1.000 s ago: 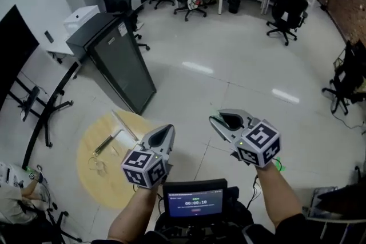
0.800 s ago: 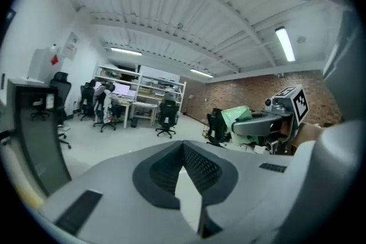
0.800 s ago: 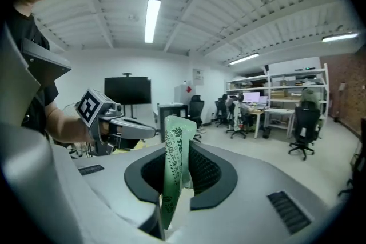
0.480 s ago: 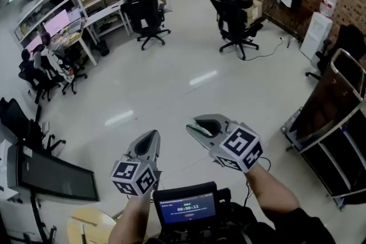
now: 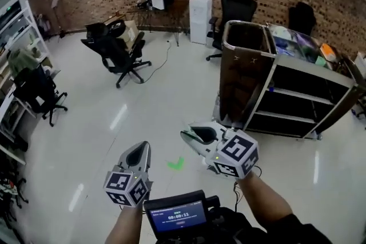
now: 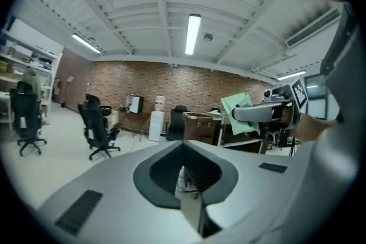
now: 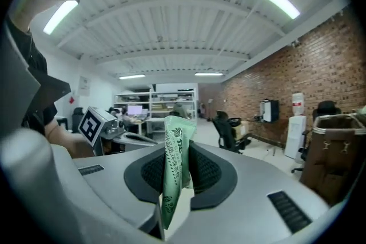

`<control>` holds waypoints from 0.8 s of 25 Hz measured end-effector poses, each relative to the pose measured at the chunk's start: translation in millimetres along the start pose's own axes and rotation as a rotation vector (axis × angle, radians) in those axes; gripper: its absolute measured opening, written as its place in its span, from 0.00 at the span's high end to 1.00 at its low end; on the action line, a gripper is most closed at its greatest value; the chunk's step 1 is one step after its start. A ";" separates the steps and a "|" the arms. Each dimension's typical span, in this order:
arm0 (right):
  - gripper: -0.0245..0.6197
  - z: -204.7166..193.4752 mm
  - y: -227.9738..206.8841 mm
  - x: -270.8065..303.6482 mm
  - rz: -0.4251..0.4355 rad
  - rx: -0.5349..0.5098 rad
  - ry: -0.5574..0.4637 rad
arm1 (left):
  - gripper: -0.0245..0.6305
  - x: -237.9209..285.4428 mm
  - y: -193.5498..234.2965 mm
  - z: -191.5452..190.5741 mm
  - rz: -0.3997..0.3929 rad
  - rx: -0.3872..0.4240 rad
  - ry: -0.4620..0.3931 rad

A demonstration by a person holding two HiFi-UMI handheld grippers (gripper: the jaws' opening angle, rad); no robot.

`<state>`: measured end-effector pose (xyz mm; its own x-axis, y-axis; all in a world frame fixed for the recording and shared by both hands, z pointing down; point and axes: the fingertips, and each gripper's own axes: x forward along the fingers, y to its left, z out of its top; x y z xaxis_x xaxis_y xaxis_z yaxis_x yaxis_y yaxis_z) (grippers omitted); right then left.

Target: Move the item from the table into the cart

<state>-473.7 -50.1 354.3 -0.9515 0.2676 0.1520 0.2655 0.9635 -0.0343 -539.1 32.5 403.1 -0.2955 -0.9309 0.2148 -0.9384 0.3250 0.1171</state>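
the right tool (image 5: 194, 137) is pinching a green packet (image 7: 173, 171) in nearly closed jaws, with the packet's long axis standing up out of them. no desk is showing. the cart (image 5: 297, 92) is standing ahead and to the right of that tool, well apart, so the right hand is the nearer 1. the left tool (image 5: 139, 152) is closed on nothing.

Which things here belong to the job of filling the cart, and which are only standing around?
Job: green packet, clamped in the right gripper; cart.
Standing around: office chair; water dispenser; green floor mark.
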 end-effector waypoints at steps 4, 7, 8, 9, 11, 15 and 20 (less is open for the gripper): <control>0.91 -9.6 -112.8 -56.8 -0.242 0.056 -0.009 | 0.96 121.7 -52.1 18.9 -0.239 0.054 0.011; 0.91 -13.8 -181.1 -106.5 -0.361 0.068 -0.006 | 0.96 196.3 -101.9 30.3 -0.360 0.059 0.021; 0.91 -14.2 -201.5 -123.9 -0.391 0.063 -0.010 | 0.96 219.4 -119.6 34.4 -0.393 0.064 0.019; 0.91 -15.0 -221.9 -142.5 -0.414 0.060 -0.019 | 0.96 243.4 -139.4 38.9 -0.426 0.076 0.013; 0.91 -19.1 -265.4 -182.6 -0.453 0.061 -0.034 | 0.96 293.1 -186.1 48.7 -0.492 0.110 -0.004; 0.91 -31.7 -360.2 -266.2 -0.546 0.067 -0.025 | 0.96 393.3 -283.1 69.9 -0.602 0.133 -0.018; 0.91 -31.6 -475.2 -358.7 -0.657 0.069 -0.035 | 0.96 507.7 -387.2 116.0 -0.707 0.189 -0.070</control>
<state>-253.6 -604.2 347.2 -0.9168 -0.3774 0.1306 -0.3817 0.9242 -0.0086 -346.6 -585.3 354.4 0.3865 -0.9183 0.0863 -0.9223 -0.3849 0.0344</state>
